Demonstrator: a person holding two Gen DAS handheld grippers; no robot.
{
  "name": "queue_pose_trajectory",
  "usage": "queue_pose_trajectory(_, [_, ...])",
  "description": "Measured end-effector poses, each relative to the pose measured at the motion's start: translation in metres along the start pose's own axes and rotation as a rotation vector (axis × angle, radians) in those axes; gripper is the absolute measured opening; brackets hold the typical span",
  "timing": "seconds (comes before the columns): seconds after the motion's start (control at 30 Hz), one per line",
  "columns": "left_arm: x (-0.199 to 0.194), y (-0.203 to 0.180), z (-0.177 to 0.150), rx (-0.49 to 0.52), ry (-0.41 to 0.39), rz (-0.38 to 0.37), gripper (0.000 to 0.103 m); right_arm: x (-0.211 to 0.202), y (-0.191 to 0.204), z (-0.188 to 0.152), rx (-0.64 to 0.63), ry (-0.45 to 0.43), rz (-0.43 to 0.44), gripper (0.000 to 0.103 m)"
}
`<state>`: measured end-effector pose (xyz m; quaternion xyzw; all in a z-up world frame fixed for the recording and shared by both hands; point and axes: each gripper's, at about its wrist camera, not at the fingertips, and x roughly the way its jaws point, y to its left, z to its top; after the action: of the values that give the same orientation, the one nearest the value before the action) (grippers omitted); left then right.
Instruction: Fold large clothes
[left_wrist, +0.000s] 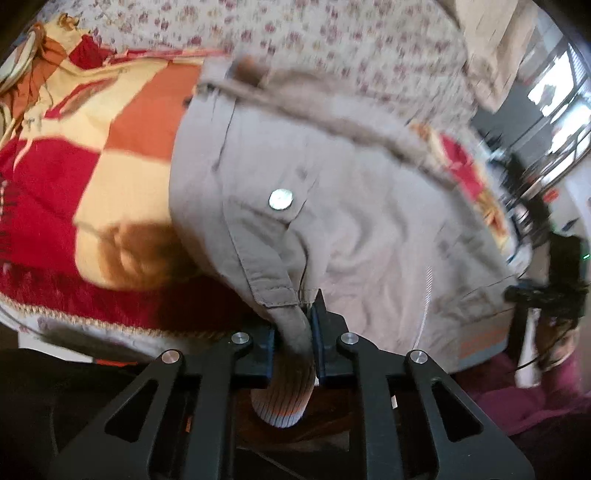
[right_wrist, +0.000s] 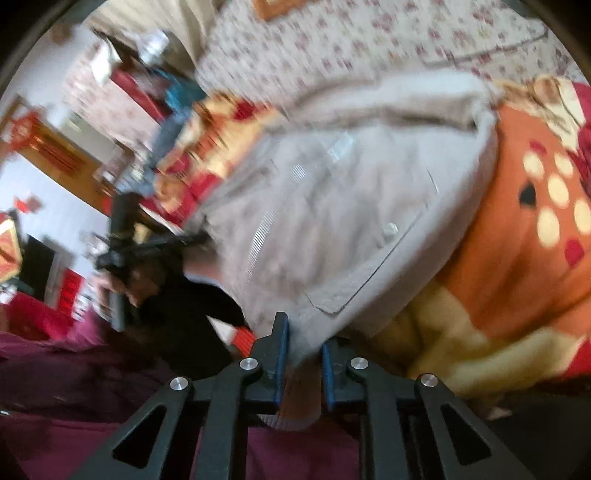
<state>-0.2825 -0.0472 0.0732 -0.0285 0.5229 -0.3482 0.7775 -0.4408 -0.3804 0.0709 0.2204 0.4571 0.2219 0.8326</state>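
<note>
The grey jacket (left_wrist: 332, 206) lies on a red, orange and cream blanket (left_wrist: 110, 147), its length running away from both cameras toward the fur-trimmed hood (left_wrist: 332, 107) at the far end. The left gripper (left_wrist: 293, 343) is clamped on a ribbed cuff (left_wrist: 284, 398) at the near hem; the right gripper (right_wrist: 303, 354) pinches the other near edge. Both views are blurred, and the jacket's near hem is cut off behind the jaws

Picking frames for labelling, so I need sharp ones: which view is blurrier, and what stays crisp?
Right wrist: heavy motion smear across the grey jacket and room; only the right tool is crisp. Left wrist: milder blur, the snap button and left tool sharp; both bend at the fisheye edges.
</note>
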Motion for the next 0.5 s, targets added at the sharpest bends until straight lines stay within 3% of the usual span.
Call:
queue_pose_trajectory(0.07, [-0.008, -0.008, 0.011, 0.016, -0.02, -0.01, 0.014, 0.003, 0.003, 0.006, -0.026, -0.003, -0.028, 0.014])
queue_pose_trajectory(0.17, [-0.015, -0.012, 0.017, 0.054, -0.039, 0.015, 0.015, 0.023, -0.004, 0.005, 0.012, 0.07, -0.03, 0.014])
queue_pose_trajectory(0.4, [0.008, -0.008, 0.008, 0.045, 0.013, 0.051, 0.014, 0.061, -0.037, -0.02, 0.098, 0.213, -0.097, 0.015])
queue_pose_trajectory(0.47, [0.011, -0.007, 0.006, 0.045, 0.018, 0.058, 0.014, 0.071, -0.044, -0.021, 0.14, 0.224, -0.092, 0.024])
queue_pose_trajectory(0.5, [0.011, -0.007, 0.006, 0.046, 0.019, 0.061, 0.014, 0.078, -0.049, -0.021, 0.176, 0.231, -0.085, 0.042])
